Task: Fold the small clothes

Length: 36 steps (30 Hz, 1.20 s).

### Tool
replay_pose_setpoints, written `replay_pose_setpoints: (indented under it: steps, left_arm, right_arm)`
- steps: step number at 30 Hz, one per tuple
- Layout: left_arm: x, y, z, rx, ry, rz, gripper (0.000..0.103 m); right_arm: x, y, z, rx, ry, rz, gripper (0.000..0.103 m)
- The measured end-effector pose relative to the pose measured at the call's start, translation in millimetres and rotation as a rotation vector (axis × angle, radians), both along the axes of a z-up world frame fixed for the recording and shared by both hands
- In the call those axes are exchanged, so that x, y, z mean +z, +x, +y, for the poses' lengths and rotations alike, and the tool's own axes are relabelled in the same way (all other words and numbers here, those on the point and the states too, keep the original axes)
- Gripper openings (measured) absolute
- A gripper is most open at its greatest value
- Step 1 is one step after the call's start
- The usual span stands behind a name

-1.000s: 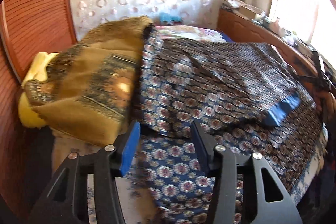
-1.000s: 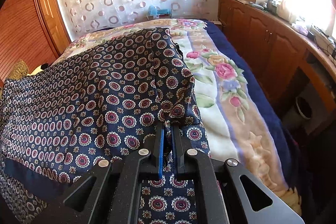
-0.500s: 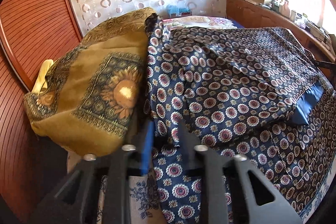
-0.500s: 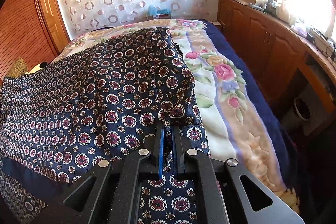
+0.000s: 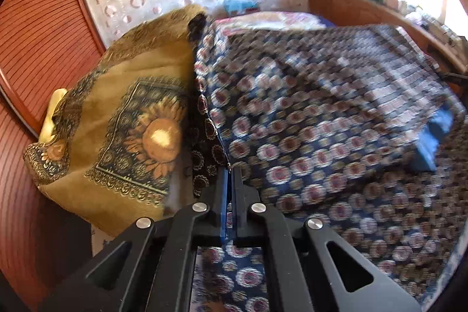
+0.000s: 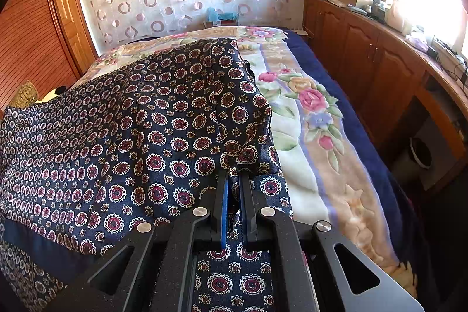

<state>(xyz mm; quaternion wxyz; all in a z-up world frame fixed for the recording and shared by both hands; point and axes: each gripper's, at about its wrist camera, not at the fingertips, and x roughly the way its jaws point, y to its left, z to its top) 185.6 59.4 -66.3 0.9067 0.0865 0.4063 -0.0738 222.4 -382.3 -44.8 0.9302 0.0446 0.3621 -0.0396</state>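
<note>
The navy silky garment printed with red-and-white medallions (image 6: 140,136) lies spread over the bed's floral blanket (image 6: 307,119), and both tongs are clamped on its near edge: the left gripper (image 5: 230,174) pinches a dark fold at one corner, the right gripper (image 6: 232,180) another. Only the left wrist view shows the mustard sunflower-print cushion (image 5: 117,130) touching the garment; only the right shows the wooden cabinets (image 6: 365,60) alongside the bed.

We see a bed under a floral blanket (image 6: 310,119) with navy border at three o'clock, navy medallion-print cloth (image 6: 152,119) spread over its nine o'clock half, gold sunflower cloth (image 5: 122,119) heaped just beside.
</note>
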Motion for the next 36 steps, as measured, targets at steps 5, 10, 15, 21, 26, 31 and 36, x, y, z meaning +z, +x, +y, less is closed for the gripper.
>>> replay_pose_setpoints:
  steps: [5, 10, 15, 21, 26, 31, 36]
  left_arm:
    - [33, -24, -6, -0.052, -0.071, -0.08, 0.002]
    - [66, -42, -4, -0.081, -0.129, -0.138, 0.002]
    - [89, -51, 6, -0.092, -0.174, -0.176, 0.002]
    - [91, -70, 24, -0.087, -0.212, -0.192, 0.002]
    - [64, -86, 36, -0.067, -0.219, -0.139, 0.002]
    - [26, -97, 44, -0.027, -0.203, -0.056, 0.002]
    - [2, -94, 50, 0.004, -0.192, -0.002, 0.002]
  right_arm:
    - [3, -2, 1, 0.038, 0.009, -0.011, 0.003]
    - [29, -26, 0, 0.087, -0.001, -0.063, 0.003]
    - [67, -62, -3, 0.137, -0.019, -0.134, 0.002]
    - [91, -116, -3, 0.193, -0.053, -0.18, 0.002]
    - [84, -167, -9, 0.224, -0.063, -0.172, 0.002]
    - [51, -186, -16, 0.219, -0.084, -0.1, 0.002]
    - [15, -181, -23, 0.193, -0.053, -0.023, 0.002]
